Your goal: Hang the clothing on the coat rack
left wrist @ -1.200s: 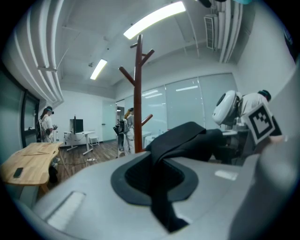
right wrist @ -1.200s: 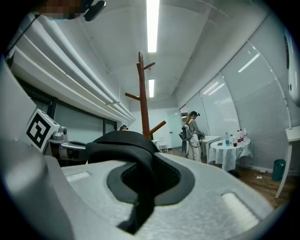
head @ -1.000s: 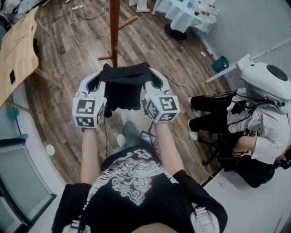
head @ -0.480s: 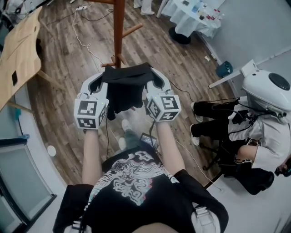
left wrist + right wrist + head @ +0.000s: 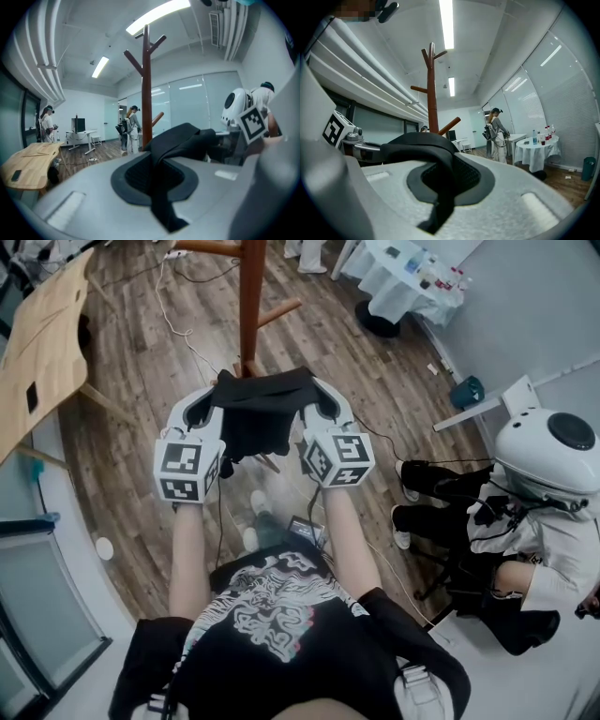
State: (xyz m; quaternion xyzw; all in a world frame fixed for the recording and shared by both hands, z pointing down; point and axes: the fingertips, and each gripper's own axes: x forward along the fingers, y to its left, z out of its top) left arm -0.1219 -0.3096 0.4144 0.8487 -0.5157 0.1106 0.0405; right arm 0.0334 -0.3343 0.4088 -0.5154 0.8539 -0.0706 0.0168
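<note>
Both bare forearms [image 5: 187,549] are held out forward and side by side, with the left tongs [image 5: 212,401] and the right tongs [image 5: 317,396] kept level with each other and a short way apart. Each pair of tongs is seen closed on the black garment [image 5: 258,418]: a fold of the cloth is pinched in each, and the rest is stretched between the two and left sagging below them. The coat rack [image 5: 251,296], a brown wooden post with upward-slanting pegs, is found straight ahead of the tongs and just beyond the garment, which is not touching it. A wooden plank floor [image 5: 131,427] is seen beneath the tongs, and strip lights on a white ceiling, with glass partition walls, are shown above and beyond them in both gripper views. A white cable [image 5: 178,324] is trailed over the floor ahead and to the left of the left tongs. A pale wooden counter [image 5: 42,343] is placed further out on that side. Ahead and to the right of the right tongs, a round table [image 5: 398,287] draped in white cloth is set with bottles. A seated person [image 5: 506,521] in a white helmet is found well out to the right of the right tongs.
</note>
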